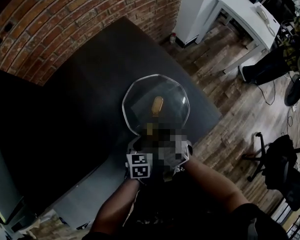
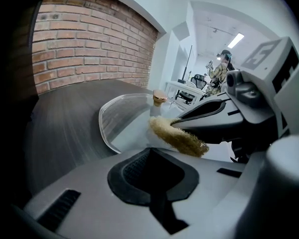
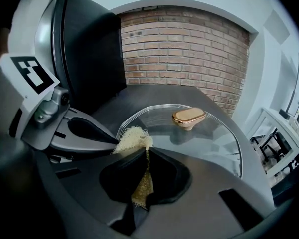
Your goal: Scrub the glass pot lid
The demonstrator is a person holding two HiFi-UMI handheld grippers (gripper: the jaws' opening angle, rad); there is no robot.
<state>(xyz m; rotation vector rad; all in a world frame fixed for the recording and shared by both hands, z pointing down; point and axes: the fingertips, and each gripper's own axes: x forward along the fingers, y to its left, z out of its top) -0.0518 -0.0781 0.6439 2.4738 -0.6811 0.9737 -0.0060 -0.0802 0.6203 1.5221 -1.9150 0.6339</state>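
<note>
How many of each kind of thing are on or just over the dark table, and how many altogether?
Glass pot lid: 1
Scrub pad: 1
Grippers: 2, the left gripper and the right gripper
Total: 4

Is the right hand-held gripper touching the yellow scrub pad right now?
Touching. The right gripper view shows the scrub pad pinched between the closed jaws of the right hand-held gripper.

Dark table by a brick wall, with an office beyond.
The table (image 1: 65,109) stands against the brick wall (image 1: 65,19). A wooden floor (image 1: 240,119) lies past its corner, carrying a white desk (image 1: 245,14) and a black chair (image 1: 277,159), well apart.
</note>
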